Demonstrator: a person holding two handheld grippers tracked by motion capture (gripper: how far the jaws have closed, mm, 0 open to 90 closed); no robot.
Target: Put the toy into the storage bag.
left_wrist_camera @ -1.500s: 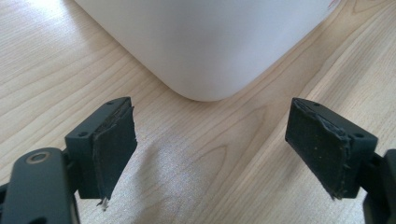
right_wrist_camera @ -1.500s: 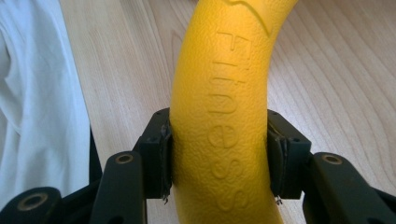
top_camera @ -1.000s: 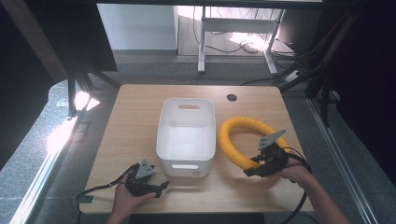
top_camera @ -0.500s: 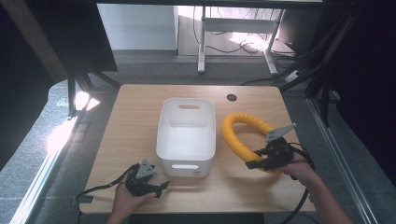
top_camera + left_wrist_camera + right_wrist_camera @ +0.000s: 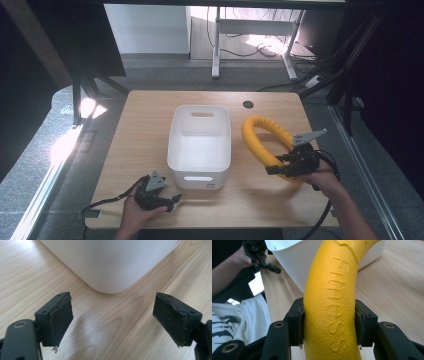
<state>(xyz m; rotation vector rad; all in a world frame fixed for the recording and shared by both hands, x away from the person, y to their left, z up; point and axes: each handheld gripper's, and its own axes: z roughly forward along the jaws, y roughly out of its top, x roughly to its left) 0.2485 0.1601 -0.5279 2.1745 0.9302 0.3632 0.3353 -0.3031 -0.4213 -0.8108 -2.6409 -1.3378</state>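
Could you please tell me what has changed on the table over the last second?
The right gripper, its jaws shut on the yellow foam ring, has lifted the ring's near end off the table, tilting it. The left gripper, open, and the white bin stayed where they were.

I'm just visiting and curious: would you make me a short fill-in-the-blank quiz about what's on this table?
1. The right hand-held gripper is shut on a curved foam ring coloured ____.
2. The raised word on that ring reads ____.
3. The left hand-held gripper has its jaws ____, nothing between them.
4. The white bin stands on a ____ table.

Missing words: yellow; Fitness; open; wooden
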